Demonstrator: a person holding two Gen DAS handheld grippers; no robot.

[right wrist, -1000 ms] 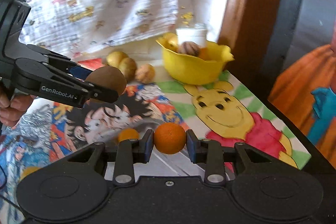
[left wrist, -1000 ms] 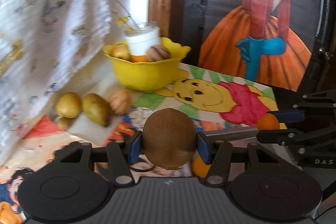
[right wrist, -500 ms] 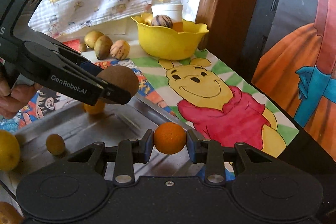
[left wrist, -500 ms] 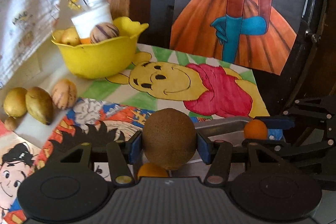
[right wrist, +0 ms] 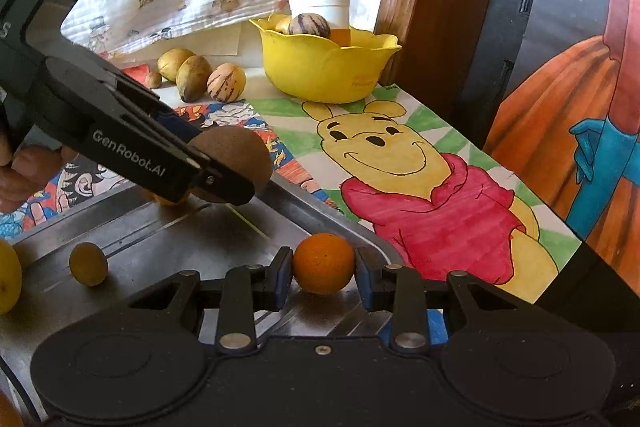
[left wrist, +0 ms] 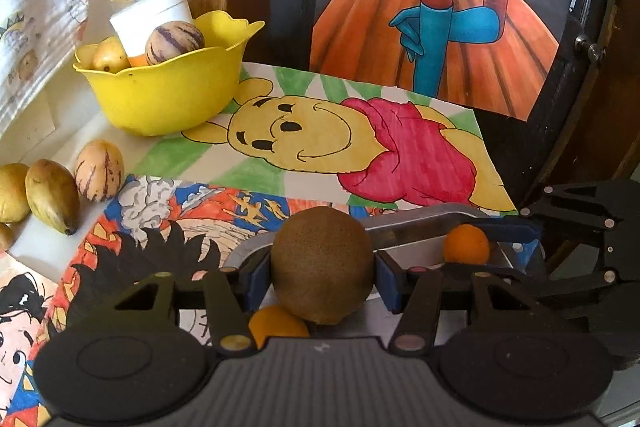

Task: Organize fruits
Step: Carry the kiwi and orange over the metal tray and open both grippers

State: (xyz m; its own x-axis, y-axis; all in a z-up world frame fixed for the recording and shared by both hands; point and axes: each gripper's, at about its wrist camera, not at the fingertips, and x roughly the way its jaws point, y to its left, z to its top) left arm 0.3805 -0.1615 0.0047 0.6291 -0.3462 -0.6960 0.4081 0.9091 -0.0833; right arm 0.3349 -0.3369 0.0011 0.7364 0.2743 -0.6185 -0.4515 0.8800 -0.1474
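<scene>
While each hand-held gripper, left (left wrist: 323, 275) pinching a brown fruit (left wrist: 322, 264) and right (right wrist: 323, 275) an orange (right wrist: 323, 264), hangs over the tray (right wrist: 168, 239), neither fruit is placed and several lie loose by the bowl (right wrist: 328, 67).

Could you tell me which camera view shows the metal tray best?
The right wrist view: the metal tray lies open there, with loose fruit on it. The left wrist view shows only its far rim behind the held fruit.

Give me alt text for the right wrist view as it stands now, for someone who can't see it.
The right gripper holds a small orange fruit over a metal tray, while the left gripper holds a round brown fruit above the tray's far side. Behind, on cartoon-print mats, a yellow bowl holds fruit and a white jar.
</scene>
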